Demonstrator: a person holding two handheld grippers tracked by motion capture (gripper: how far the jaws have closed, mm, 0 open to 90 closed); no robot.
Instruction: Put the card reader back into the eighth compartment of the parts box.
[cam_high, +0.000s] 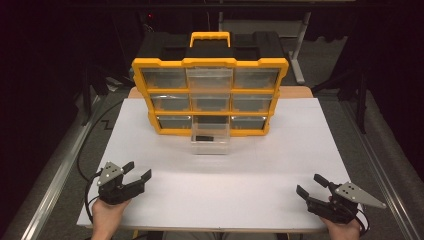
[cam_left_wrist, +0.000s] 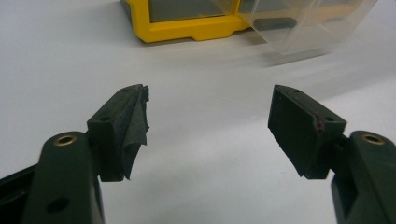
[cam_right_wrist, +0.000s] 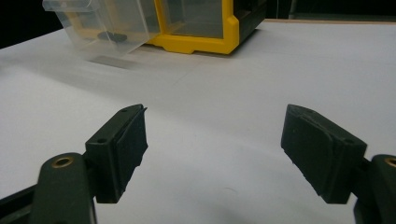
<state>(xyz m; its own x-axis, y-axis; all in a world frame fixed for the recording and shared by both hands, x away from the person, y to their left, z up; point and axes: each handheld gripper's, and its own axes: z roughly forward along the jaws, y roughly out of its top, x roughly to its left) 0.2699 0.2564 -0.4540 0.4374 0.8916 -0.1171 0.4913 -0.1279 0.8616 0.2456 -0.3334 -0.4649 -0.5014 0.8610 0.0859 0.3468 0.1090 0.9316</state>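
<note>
- Dark room surrounds your white table (cam_high: 215, 190), with grey floor on both sides and a desk leg behind the far edge.
- At the far middle of the table stands a yellow and black organizer (cam_high: 210, 95) with a yellow handle (cam_high: 210, 37) on top and three rows of three clear drawers.
- Its bottom middle drawer (cam_high: 210, 137) is pulled out toward you and rests with its front on the white surface; a small dark part (cam_high: 203, 137) lies inside it.
- Your left gripper (cam_high: 138, 170) sits at the near left corner of the table, its jaws spread apart and holding nothing, pointing toward the organizer.
- From the left gripper view, the open drawer (cam_left_wrist: 299, 28) lies ahead and to the right, well apart from the jaws.
- Your right gripper (cam_high: 310, 184) sits at the near right corner, jaws likewise wide apart and empty, aimed inward.
- From the right gripper view, the drawer (cam_right_wrist: 107, 28) with the dark part (cam_right_wrist: 112, 35) lies far ahead to the left, beside the organizer's yellow corner (cam_right_wrist: 219, 32).
</note>
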